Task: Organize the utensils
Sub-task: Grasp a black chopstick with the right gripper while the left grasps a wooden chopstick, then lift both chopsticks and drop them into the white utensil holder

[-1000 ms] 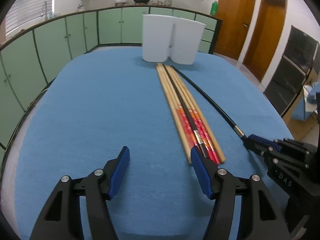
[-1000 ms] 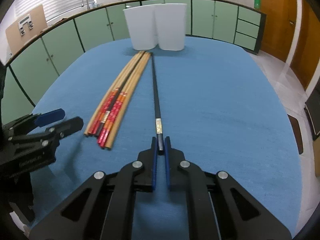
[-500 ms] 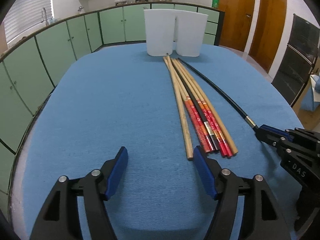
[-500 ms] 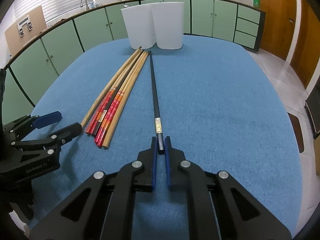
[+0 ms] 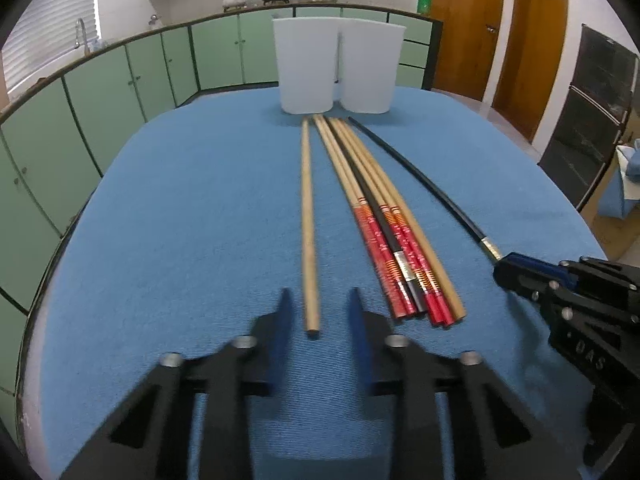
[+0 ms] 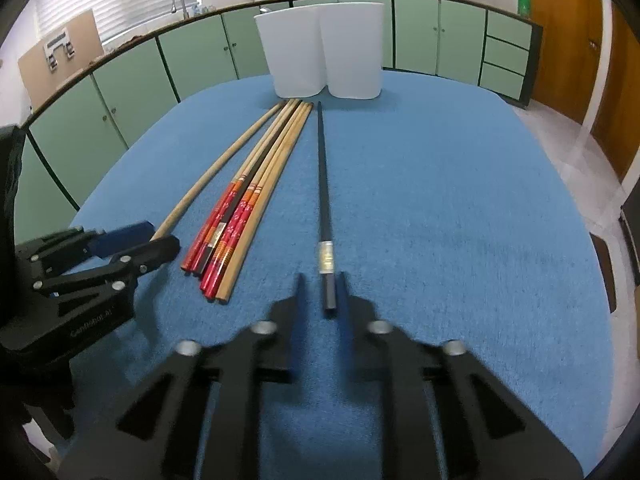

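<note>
A plain wooden chopstick (image 5: 308, 224) lies alone on the blue table, its near end between the fingers of my left gripper (image 5: 318, 300), which is open around it without touching. A bundle of wooden, red-handled and black chopsticks (image 5: 384, 224) lies to its right. A black chopstick (image 6: 324, 208) lies apart, its near end between the parted fingers of my right gripper (image 6: 322, 292), which is open. Two white holders (image 5: 336, 66) stand at the far end.
The blue cloth table (image 5: 180, 220) drops off at rounded edges left and right. Green cabinets (image 5: 120, 80) ring the room, wooden doors (image 5: 532, 40) at the right. The wooden chopstick (image 6: 216, 172), the bundle (image 6: 248, 200) and the left gripper (image 6: 132, 240) show in the right wrist view.
My right gripper has opened and let go of the black chopstick. My left gripper has shifted right and narrowed around the wooden chopstick, which now lies apart from the bundle.
</note>
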The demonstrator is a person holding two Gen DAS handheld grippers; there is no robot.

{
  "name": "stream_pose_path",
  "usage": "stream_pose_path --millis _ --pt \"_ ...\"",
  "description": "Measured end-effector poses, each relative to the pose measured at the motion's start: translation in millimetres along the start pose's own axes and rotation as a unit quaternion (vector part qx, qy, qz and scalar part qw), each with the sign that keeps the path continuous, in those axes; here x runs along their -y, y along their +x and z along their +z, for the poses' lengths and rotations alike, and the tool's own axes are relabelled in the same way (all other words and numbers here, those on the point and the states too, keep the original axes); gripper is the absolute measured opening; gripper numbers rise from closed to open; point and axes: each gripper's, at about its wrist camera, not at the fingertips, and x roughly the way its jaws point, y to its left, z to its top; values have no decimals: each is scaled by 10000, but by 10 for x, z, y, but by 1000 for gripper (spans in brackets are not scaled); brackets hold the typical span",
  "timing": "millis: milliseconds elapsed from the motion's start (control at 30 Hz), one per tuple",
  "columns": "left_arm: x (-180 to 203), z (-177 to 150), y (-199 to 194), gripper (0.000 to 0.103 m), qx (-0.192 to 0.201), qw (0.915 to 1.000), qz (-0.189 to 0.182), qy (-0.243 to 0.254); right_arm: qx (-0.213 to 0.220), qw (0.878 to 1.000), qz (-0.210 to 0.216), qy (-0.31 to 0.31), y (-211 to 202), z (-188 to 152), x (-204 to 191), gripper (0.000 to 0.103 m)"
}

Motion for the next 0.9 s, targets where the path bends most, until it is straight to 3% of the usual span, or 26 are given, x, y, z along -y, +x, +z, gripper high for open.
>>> stream_pose_path --millis 33,300,533,900 --pt "2 0 2 9 1 10000 -34 -3 13 10000 18 16 -7 -2 5 6" --pt "-76 2 -145 7 156 9996 -144 -167 334 9994 95 58 -217 2 -5 6" --pt "-160 180 -599 7 727 9972 -70 -161 821 9965 162 -55 -621 208 -14 6" --pt "-277 723 -1205 6 1712 9850 -122 -157 1551 9873 258 -224 -1221 785 57 6"
